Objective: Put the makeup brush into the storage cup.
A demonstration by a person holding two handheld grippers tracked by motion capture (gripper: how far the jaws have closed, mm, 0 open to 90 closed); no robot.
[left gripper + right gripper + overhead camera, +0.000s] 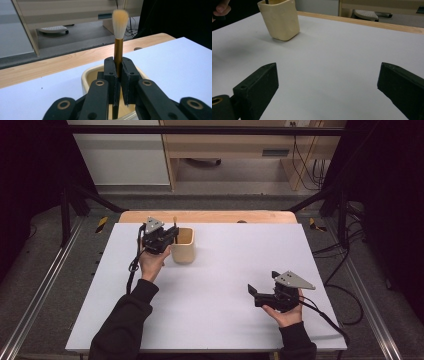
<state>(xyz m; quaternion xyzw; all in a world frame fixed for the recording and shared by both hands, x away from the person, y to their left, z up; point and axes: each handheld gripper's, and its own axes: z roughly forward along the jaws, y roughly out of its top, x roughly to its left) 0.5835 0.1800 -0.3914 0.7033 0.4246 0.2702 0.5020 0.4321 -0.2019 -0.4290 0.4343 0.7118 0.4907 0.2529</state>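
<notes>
Pinching the golden-brown handle of a calligraphy brush with a pale bristle tuft (118, 37), the left gripper (173, 234) sits in the upper left of the high view, just beside a cream-coloured square cup (183, 246). In the left gripper view its jaws are pressed against the handle from both sides; the brush stands upright, tuft up, with its lower end down inside the cup, though whether it touches the bottom is hidden. The cup stands on the white tabletop (215, 285), left of centre near the far edge. The right gripper (259, 292) is held low over the tabletop in the lower right of the high view, well apart from the cup, its jaws spread wide with nothing between them.
</notes>
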